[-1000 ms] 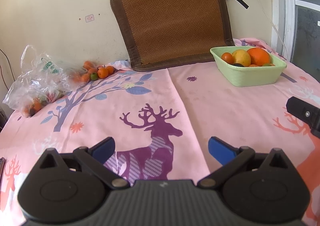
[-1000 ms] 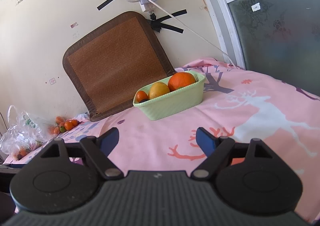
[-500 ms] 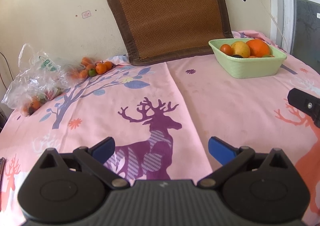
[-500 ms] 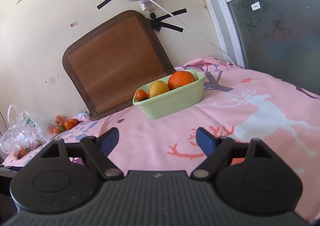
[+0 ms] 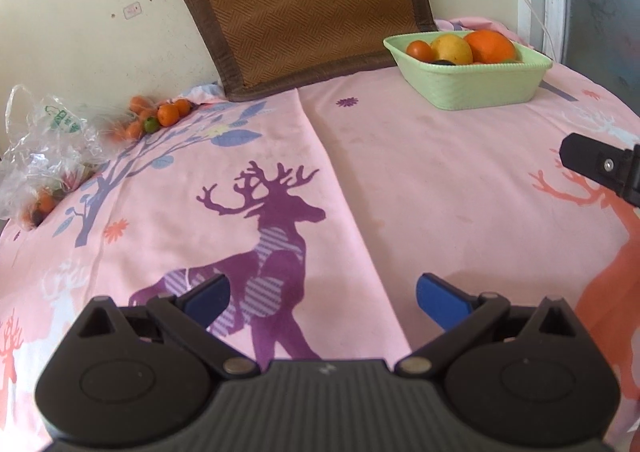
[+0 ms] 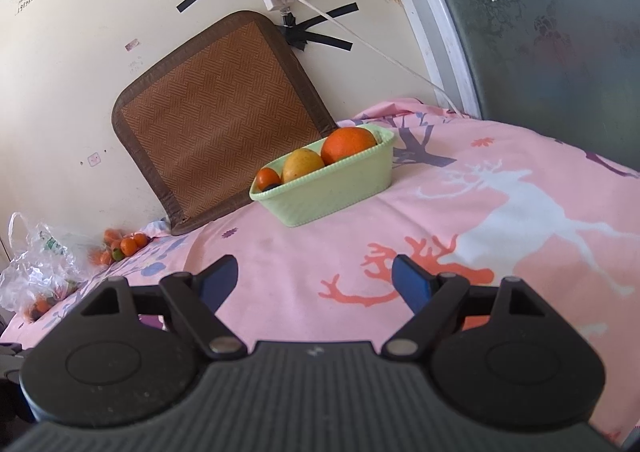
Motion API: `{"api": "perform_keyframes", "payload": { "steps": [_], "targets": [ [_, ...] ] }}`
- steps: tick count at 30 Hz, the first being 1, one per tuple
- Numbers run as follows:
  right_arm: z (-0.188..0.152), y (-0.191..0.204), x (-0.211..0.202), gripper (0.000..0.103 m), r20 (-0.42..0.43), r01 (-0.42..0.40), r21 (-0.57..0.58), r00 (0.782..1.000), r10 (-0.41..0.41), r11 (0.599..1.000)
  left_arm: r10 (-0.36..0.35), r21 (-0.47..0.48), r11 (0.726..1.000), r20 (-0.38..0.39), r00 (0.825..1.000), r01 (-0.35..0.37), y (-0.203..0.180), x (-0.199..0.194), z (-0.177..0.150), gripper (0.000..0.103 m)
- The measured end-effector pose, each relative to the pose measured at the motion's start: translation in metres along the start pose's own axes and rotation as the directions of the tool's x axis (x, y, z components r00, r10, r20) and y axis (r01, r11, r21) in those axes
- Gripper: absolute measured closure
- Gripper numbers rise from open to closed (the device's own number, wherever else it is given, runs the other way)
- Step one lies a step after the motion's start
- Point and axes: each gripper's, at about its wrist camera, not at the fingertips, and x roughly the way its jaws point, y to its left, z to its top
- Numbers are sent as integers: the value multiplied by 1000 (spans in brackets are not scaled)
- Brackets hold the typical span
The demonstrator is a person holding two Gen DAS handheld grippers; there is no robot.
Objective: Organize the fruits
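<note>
A pale green basket (image 5: 484, 86) (image 6: 332, 196) stands at the far right of the pink tablecloth, holding a big orange (image 5: 490, 46) (image 6: 348, 144), a yellow fruit (image 5: 452, 48) (image 6: 303, 163) and a small orange-red one (image 5: 419, 50) (image 6: 267, 177). Small oranges and one green fruit (image 5: 158, 118) (image 6: 122, 246) lie loose by the wall at far left. My left gripper (image 5: 322, 298) hovers open over the purple deer print, nothing between its blue fingers. My right gripper (image 6: 316, 278) is open and empty, well short of the basket. One black finger of the right gripper (image 5: 600, 164) shows at the left view's right edge.
A crumpled clear plastic bag (image 5: 44, 148) (image 6: 36, 268) with more fruit sits at the table's left edge. A brown woven mat (image 5: 304, 8) (image 6: 216, 120) leans on the wall behind. A white cable (image 6: 384, 52) runs down the wall toward a frosted window (image 6: 552, 32).
The left wrist view has tipped downward: mat, basket and loose oranges sit higher in frame. The right view is nearly unchanged. Both grippers stayed open.
</note>
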Motion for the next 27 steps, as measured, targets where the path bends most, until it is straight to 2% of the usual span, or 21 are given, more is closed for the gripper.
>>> {"api": "perform_keyframes", "payload": {
  "steps": [8, 17, 27],
  "targets": [
    [-1, -7, 2, 17, -13, 1, 23, 1000, -1, 1000, 25, 40, 999, -4, 1000, -25, -11, 2, -1, 0],
    [1, -12, 2, 17, -16, 1, 40, 1000, 0, 999, 39, 43, 998, 3, 999, -39, -13, 2, 0, 0],
    [2, -3, -2, 17, 7, -12, 5, 1000, 12, 1000, 61, -6, 998, 39, 997, -61, 1, -8, 6, 0]
  ]
}}
